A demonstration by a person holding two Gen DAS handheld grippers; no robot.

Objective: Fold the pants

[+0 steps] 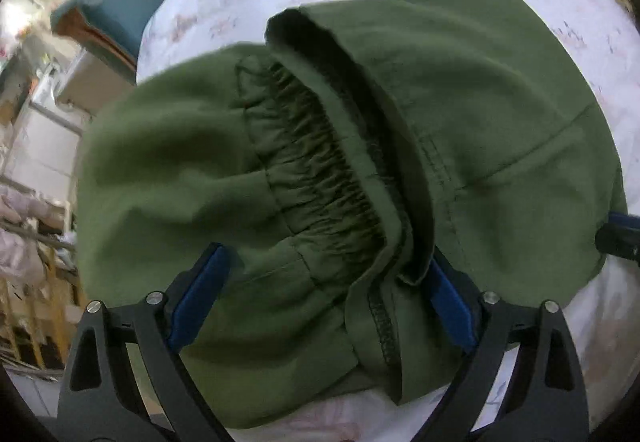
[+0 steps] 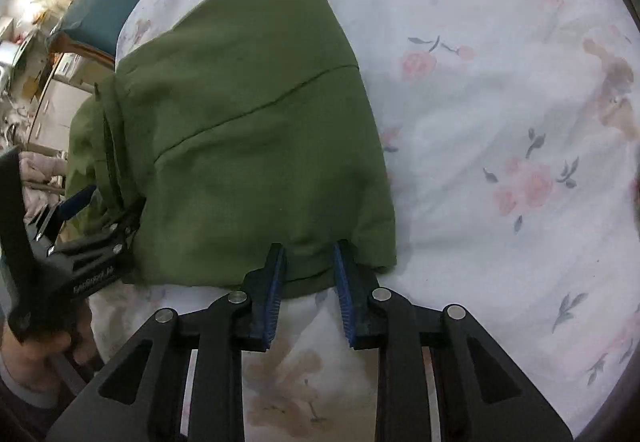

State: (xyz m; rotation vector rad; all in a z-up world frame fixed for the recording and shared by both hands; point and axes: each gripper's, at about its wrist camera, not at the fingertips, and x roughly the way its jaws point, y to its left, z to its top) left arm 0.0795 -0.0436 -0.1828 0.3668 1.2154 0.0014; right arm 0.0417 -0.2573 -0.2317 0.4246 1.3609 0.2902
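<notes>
The green pants (image 2: 248,130) lie folded in a thick bundle on a white sheet (image 2: 500,90) printed with pale pink roses, toward its left side. The cloth is olive, soft and matte, and a straight seam runs aslant across the smooth upper layer. In the left wrist view the gathered elastic waistband (image 1: 320,170) shows in a trough between two layers, with a dark overlocked hem beside it.

The left gripper (image 1: 324,290) has its blue fingers (image 1: 200,294) spread wide, the near left part of the bundle bunched between them; whether the pads press it I cannot tell. The right gripper (image 2: 308,274) has its fingers a narrow way apart, with the near edge of the pants between their tips and a small pucker of cloth there.

A teal chair (image 2: 108,2) stands beyond the far left edge.
</notes>
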